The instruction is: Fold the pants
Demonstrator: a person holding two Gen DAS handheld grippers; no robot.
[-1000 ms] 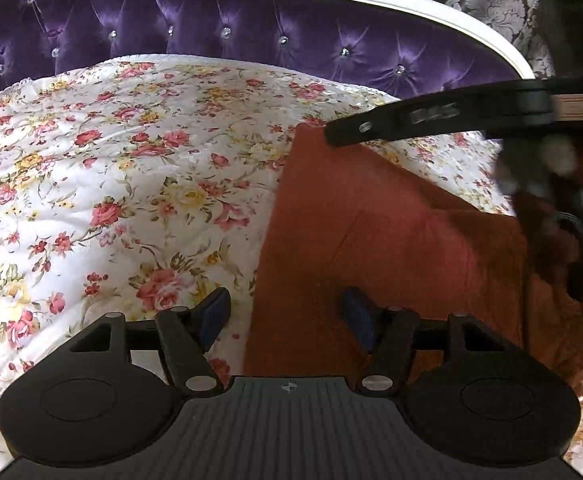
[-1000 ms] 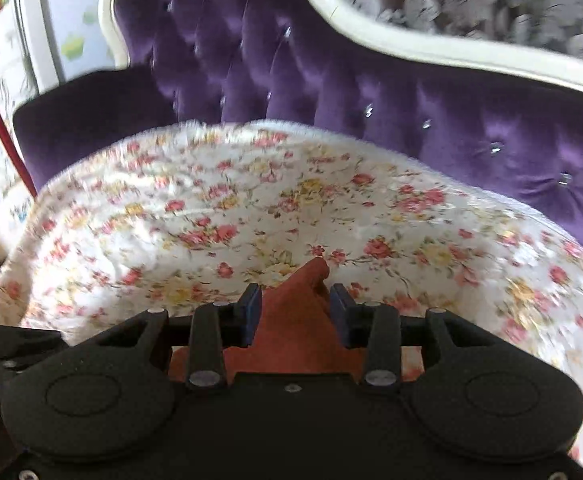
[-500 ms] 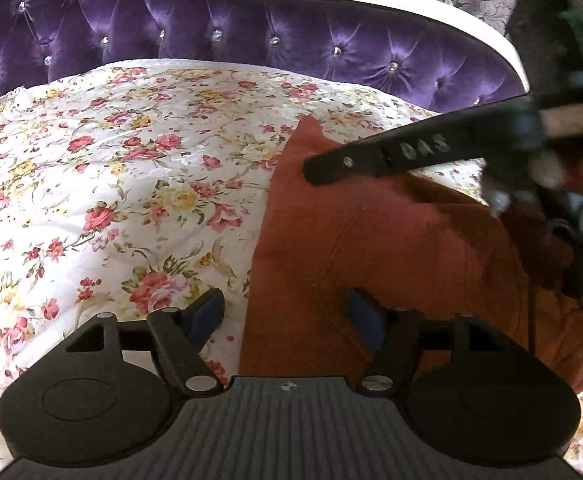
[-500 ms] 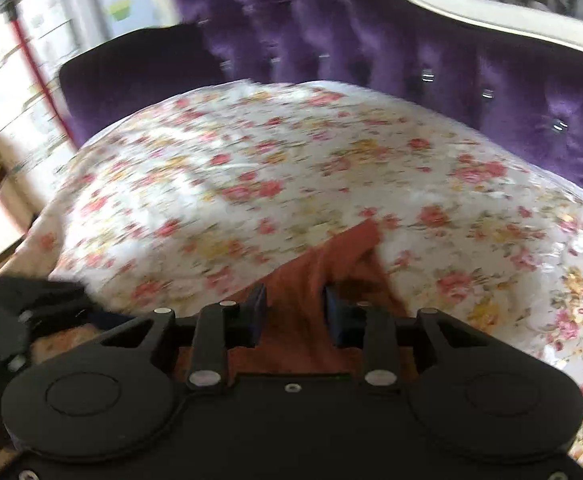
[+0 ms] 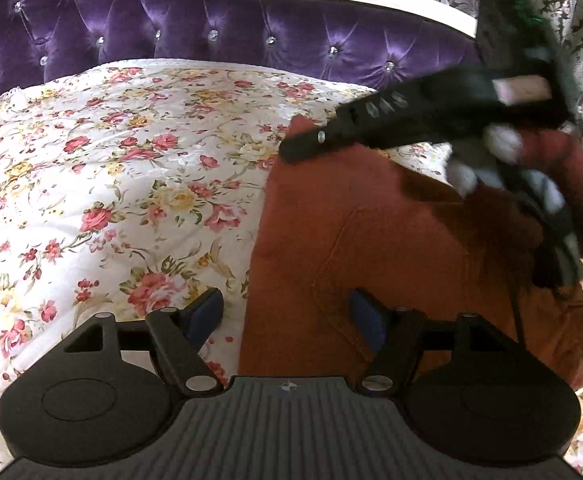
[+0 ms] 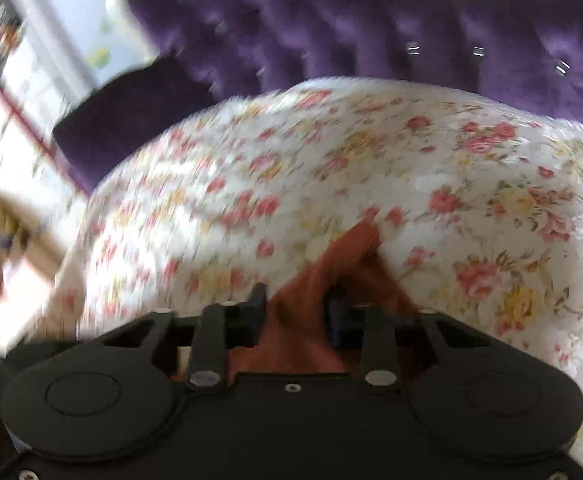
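Rust-orange pants [image 5: 371,240] lie on a floral quilt [image 5: 111,200], with a patch pocket facing up. My left gripper [image 5: 287,314] hovers low over their near left edge. It is open, and the pants' edge runs between its blue pads [image 5: 207,312] without touching them. My right gripper [image 6: 295,308] reaches down onto the far corner of the pants [image 6: 347,248]. Its jaws are closing with that corner between them, and the view is blurred. In the left wrist view the right gripper [image 5: 303,148] shows as a black bar tilted over that corner.
A purple tufted headboard [image 5: 251,28] with a white frame stands behind the quilt. A red sleeve [image 5: 571,172] and a blurred hand hold the right gripper at the right. Beyond the quilt's left end are a dark purple armrest [image 6: 103,120] and blurred furniture.
The right gripper has tilted and sunk onto the pants' far corner, and its jaws have narrowed around it. The left gripper has stayed put.
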